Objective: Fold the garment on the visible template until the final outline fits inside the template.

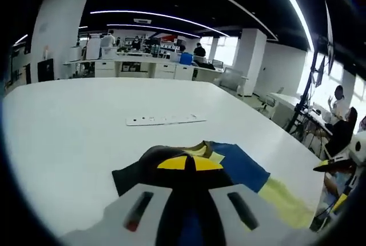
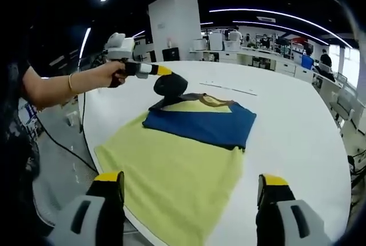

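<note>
A T-shirt lies flat on the white table, with a yellow lower part, a blue chest band and dark fabric at the neck end. My left gripper, held by a person's hand, is at the shirt's far left corner, shut on dark fabric that rises off the table. In the left gripper view its yellow-tipped jaws are pressed together over the shirt. My right gripper hangs wide open above the yellow hem, holding nothing. It also shows at the right edge.
A long white strip lies on the table beyond the shirt. The table's curved edge runs just under the hem. The person's arm reaches in from the left. Desks, pillars and seated people stand around the room.
</note>
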A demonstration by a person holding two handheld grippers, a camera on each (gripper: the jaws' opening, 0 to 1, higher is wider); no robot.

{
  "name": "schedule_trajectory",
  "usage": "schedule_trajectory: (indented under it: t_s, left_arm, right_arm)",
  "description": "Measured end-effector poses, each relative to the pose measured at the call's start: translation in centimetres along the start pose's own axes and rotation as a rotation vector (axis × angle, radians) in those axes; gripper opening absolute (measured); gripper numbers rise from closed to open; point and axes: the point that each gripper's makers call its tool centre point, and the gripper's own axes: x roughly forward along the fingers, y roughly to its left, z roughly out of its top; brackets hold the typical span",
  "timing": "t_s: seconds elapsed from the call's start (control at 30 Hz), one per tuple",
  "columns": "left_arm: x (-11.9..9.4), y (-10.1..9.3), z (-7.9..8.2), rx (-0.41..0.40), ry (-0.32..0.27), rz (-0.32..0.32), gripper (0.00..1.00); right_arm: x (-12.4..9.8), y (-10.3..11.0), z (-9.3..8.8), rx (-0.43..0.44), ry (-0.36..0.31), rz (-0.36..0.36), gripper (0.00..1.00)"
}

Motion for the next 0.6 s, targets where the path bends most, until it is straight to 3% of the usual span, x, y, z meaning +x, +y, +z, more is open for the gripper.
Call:
schedule_trajectory:
  t_s: [0.23,0.33,0.6]
  left_arm:
    - [0.2,-2.7,-2.0,0.017,0.032,-0.063,0.0]
    - [0.4,-3.6,-3.1,-0.028,0.057,-0.101,0.0]
    - [0.2,-5.1,-4.4,-0.029,0.086,-0.136,0.0]
  right_arm:
    - [0.2,-0.2,-0.3,0.014,0.005,-0.004,0.97]
    - [0.2,-0.4,-0.4,0.017,0.005,-0.006,0.97]
    - [0.1,-0.8,-0.7,0.034,0.009,-0.019,0.97]
